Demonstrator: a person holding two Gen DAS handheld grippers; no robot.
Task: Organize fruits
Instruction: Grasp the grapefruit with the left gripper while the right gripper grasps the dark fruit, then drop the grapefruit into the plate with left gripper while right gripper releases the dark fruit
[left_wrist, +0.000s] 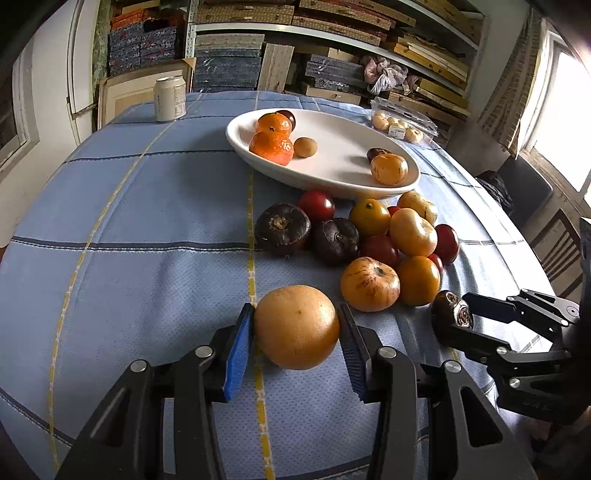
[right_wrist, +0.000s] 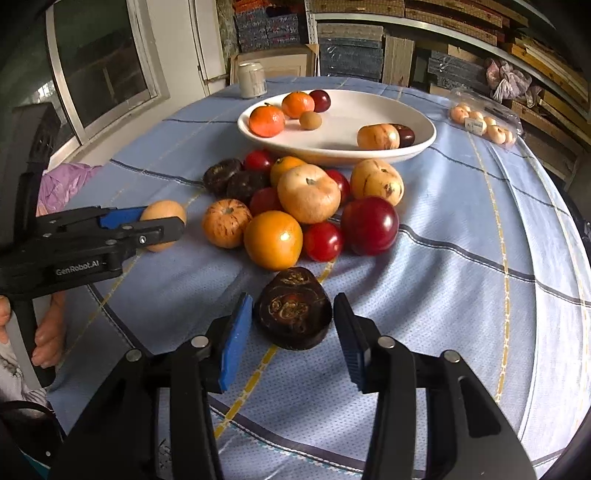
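1. White oval bowl (left_wrist: 332, 184) on blue checked cloth (left_wrist: 129, 221); inside, two mandarins (left_wrist: 272, 147) at the far end, a small tan fruit (left_wrist: 305, 147) beside them, a dark plum (left_wrist: 289, 117) behind, and at the near end a pale yellow fruit (left_wrist: 389, 169) touching a dark one (left_wrist: 377, 153).
2. Clear clamshell box (left_wrist: 402, 123) beyond the bowl, holding small pale round fruits; lid glare blurs the count.
3. Loose fruit pile (left_wrist: 384, 240) on the cloth just in front of the bowl: dark brown, red, orange and yellow-streaked pieces, several hidden behind others.
4. Left gripper (left_wrist: 297, 326), clamped on a round yellow-orange fruit (left_wrist: 297, 326), both blue pads against its sides, near the pile.
5. Right gripper (right_wrist: 293, 314), astride a dark brown fruit (right_wrist: 293, 310) that sits on the cloth; left pad touching or nearly so, a sliver of gap at the right pad; firm grip not confirmed.
6. Can (left_wrist: 170, 99) at the far cloth edge, upright, label unreadable.
7. Hand (right_wrist: 48, 332) on the left gripper's handle, cut off by the frame edge.
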